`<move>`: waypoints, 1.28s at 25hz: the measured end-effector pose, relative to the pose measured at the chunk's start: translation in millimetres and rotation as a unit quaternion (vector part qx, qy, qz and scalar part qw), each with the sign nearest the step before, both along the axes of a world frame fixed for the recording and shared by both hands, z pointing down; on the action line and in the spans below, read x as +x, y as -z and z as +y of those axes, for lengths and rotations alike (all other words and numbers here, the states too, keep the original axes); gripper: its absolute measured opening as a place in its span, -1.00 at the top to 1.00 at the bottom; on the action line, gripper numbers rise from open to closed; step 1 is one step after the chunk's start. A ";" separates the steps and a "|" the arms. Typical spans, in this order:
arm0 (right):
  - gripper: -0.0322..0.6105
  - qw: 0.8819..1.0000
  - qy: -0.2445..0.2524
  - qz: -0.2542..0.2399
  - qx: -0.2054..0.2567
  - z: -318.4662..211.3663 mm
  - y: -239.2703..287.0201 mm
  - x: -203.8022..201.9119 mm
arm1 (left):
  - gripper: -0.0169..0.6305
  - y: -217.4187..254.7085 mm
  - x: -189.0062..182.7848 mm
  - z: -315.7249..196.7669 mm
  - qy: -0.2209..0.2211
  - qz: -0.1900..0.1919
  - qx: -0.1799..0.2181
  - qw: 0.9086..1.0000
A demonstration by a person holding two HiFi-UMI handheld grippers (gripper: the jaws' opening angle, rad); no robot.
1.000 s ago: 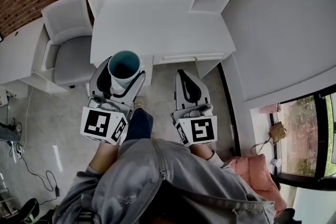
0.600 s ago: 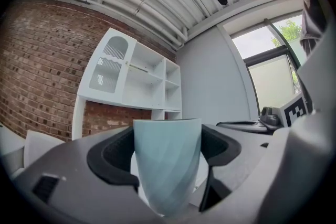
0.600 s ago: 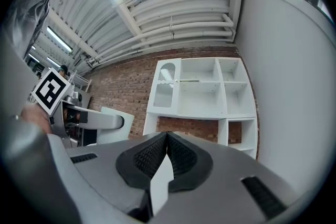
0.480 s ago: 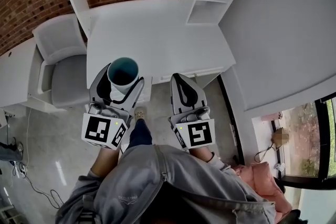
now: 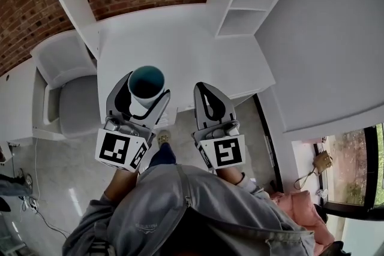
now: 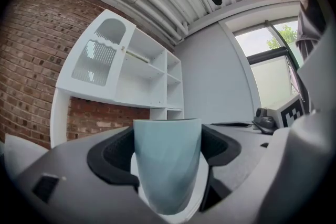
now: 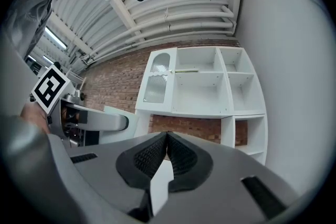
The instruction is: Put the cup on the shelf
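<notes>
Clamping the pale teal cup point(image 6: 168, 165) between the widely spread jaws of the left gripper point(image 5: 144, 86), pads pressing on opposite sides of its wall. Holding it upright, mouth up and base down, probably so that it can be set straight onto a board without being turned. Pointing the gripper level over the near edge of the white desk point(image 5: 180, 45), toward its left half, with the cup well above the desktop and touching nothing but the pads.

Carrying nothing in the right gripper point(image 5: 203, 93), jaws shut pad to pad, just beside the left one over the same near edge of the desk. Apparently holding it out of the way, since one gripper is enough for a cup this size.

Facing the white shelf unit point(image 7: 210, 81) at the far side of the desk, open compartments bare, upper ones above the desktop and smaller ones at the desk's far right corner. Leaving the grey chair point(image 5: 72, 87) untouched to the left of the desk. Judging the cup as gripped but not yet placed.
</notes>
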State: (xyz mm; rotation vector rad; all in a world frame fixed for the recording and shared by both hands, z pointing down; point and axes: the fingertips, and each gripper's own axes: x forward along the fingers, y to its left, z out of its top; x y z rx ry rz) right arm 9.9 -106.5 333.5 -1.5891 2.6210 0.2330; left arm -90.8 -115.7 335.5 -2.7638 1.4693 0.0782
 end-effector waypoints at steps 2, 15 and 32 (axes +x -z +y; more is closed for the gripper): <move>0.82 1.000 -0.004 0.008 0.002 -18.5 0.4 -2.4 | -0.22 1.7 -4.0 -17.9 -0.003 0.002 -0.001 1.000; 0.82 1.000 -0.017 0.017 0.019 -121.8 3.8 -25.1 | -0.22 0.7 -17.5 -125.3 -0.039 -0.001 0.003 0.999; 0.82 1.000 0.000 0.028 0.012 -191.2 17.2 -11.8 | -0.22 30.5 4.0 -193.4 -0.029 0.005 0.005 1.000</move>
